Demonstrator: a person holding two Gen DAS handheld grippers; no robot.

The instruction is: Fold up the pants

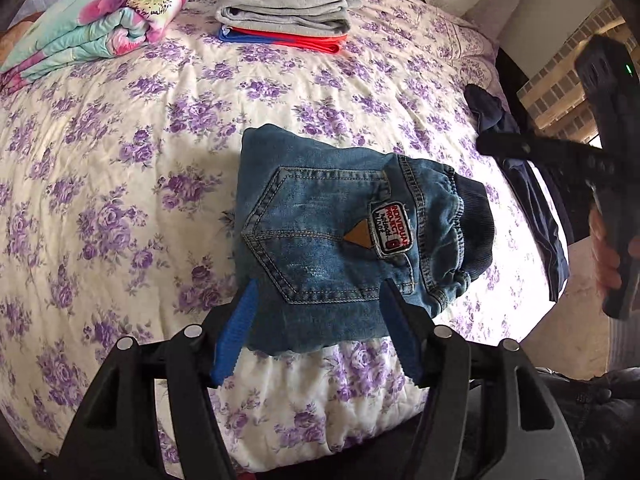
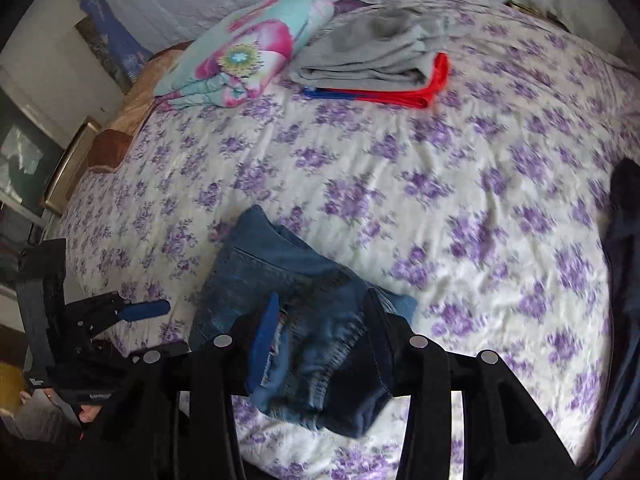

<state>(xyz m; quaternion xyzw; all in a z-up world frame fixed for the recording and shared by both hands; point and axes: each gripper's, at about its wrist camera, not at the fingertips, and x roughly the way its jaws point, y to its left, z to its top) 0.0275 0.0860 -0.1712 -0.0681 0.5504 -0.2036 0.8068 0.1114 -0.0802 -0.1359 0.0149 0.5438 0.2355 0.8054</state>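
Observation:
Small blue jeans (image 1: pixel 340 232) lie folded into a compact square on the floral bedspread (image 1: pixel 120 184), back pocket and patch up, ribbed waistband to the right. My left gripper (image 1: pixel 316 300) is open, its blue pads straddling the near edge of the jeans without pinching them. In the right wrist view the jeans (image 2: pixel 304 320) lie between the fingers of my right gripper (image 2: pixel 324 316), which is open over the waistband end. The left gripper (image 2: pixel 144 310) shows at the left there. The right gripper's body (image 1: pixel 560 152) shows at the right in the left wrist view.
A stack of folded grey and red-blue clothes (image 1: pixel 284 12) sits at the far side of the bed, beside a folded flowery quilt (image 1: pixel 108 16). A dark navy garment (image 1: pixel 524 184) hangs over the bed's right edge. A brick wall (image 1: pixel 568 92) stands beyond it.

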